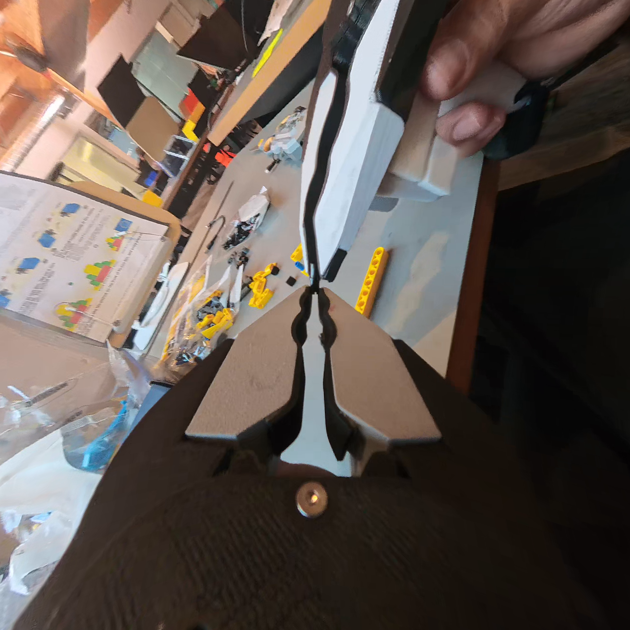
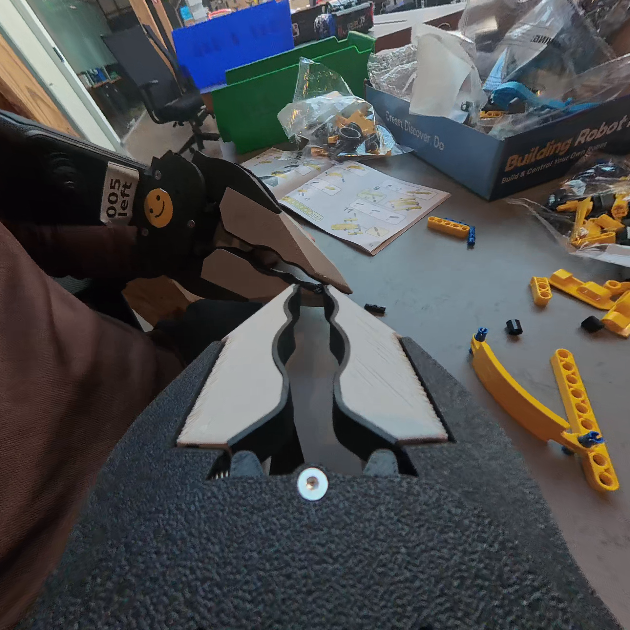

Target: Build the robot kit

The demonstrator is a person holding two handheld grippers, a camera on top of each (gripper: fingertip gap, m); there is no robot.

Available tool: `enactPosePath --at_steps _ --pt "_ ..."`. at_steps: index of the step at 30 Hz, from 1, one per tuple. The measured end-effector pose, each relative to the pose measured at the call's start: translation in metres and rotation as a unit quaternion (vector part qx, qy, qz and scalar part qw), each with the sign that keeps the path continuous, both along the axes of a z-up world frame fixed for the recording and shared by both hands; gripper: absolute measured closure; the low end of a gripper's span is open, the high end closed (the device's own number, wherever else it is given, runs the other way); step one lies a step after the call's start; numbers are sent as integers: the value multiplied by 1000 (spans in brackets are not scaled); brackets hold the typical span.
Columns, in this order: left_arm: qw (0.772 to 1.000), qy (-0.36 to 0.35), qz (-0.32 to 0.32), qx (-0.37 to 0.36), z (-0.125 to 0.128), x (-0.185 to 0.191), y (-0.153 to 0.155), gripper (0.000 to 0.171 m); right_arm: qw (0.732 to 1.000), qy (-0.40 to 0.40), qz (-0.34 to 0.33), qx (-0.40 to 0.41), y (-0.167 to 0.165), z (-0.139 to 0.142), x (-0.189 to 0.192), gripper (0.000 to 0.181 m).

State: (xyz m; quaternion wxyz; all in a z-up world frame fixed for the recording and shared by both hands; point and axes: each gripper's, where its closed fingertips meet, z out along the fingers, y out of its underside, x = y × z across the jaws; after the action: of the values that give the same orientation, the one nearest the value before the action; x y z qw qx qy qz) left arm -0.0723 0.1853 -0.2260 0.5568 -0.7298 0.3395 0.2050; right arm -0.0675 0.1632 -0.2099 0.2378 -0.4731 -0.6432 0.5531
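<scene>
My left gripper [image 1: 314,289] and right gripper [image 2: 312,288] meet tip to tip above the grey table [image 2: 443,306]. A small black pin [image 2: 317,289] sits pinched where the tips meet. It also shows in the left wrist view [image 1: 314,285]. The left gripper [image 2: 324,286] comes in from the left in the right wrist view, shut on the pin. The right gripper [image 1: 312,274] comes down from above in the left wrist view, jaws closed to a thin slit, held by a hand [image 1: 511,68]. Most of the pin is hidden by the fingertips.
On the table lie a yellow curved beam joined to a long holed beam [image 2: 576,405], loose yellow pieces [image 2: 586,293], small black parts [image 2: 514,327], a spare black pin [image 2: 375,308], an instruction booklet [image 2: 358,204], bags of parts [image 2: 341,129] and a blue box [image 2: 511,163]. The table edge [image 1: 470,272] is close. The grippers are tip to tip, or close to it.
</scene>
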Motion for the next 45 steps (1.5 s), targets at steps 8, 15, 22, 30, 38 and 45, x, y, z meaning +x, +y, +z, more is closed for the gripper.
enactPosePath --at_steps 8,15,22,30,38,45 --pt "999 0 3 32 9 -1 0 171 999 33 -18 20 2 10 -2 177" --pt "1000 -14 3 -8 0 -2 1 168 998 16 -54 34 11 7 -8 178" --pt "994 -34 6 -103 -23 -6 -3 155 991 -82 -78 68 34 -22 0 178" --pt "987 -37 8 -154 -36 -7 -6 153 986 -130 -64 86 27 -39 4 179" --pt "981 -57 12 -186 -43 -9 -6 166 984 -138 -70 89 30 -42 4 179" --pt "979 -67 2 -193 -43 -7 -7 166 984 -141 -77 75 32 -44 2 179"
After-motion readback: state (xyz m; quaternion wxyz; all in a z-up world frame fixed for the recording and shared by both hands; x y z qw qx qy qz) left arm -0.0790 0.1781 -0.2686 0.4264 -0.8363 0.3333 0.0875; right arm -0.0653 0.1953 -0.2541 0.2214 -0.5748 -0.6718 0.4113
